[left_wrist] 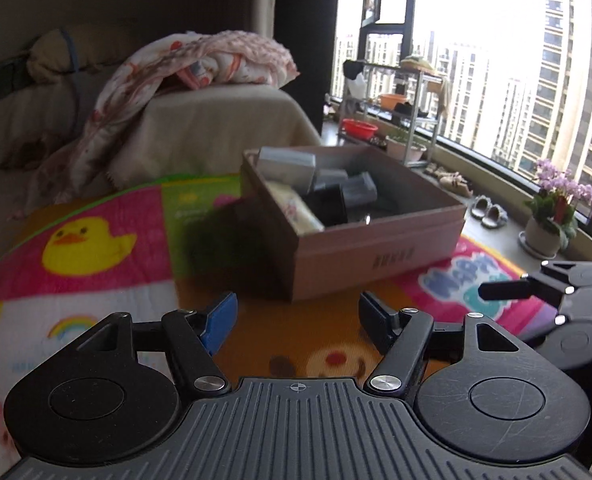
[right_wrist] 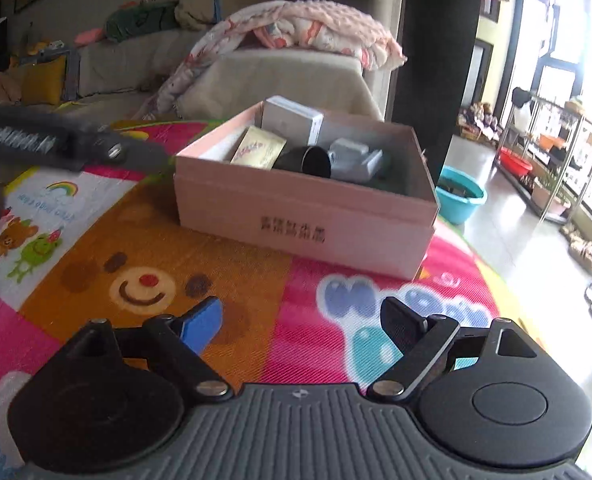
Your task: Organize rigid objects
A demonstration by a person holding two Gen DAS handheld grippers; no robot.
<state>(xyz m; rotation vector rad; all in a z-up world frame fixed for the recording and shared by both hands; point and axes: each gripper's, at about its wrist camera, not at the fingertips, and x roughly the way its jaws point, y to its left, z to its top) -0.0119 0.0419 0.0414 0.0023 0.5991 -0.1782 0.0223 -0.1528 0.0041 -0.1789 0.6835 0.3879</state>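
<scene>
- The pink cardboard box [right_wrist: 304, 216] sits on the colourful play mat [right_wrist: 156, 248], open at the top, with its printed long side facing the right wrist camera.
- Inside the box lie a white carton [right_wrist: 292, 118], a yellow packet [right_wrist: 259, 148], a black cup [right_wrist: 308, 161] on its side and a grey block [right_wrist: 354, 160], all below or near the rim.
- The left gripper [left_wrist: 297, 318] hangs short of the box's near corner, fingers wide apart and holding nothing.
- The right gripper [right_wrist: 301, 326] hovers in front of the box's long side, fingers wide apart and holding nothing.
- Bare mat lies between both grippers and the box.
- A sofa [right_wrist: 280, 76] draped with a blanket [right_wrist: 312, 28] stands behind the box.
</scene>
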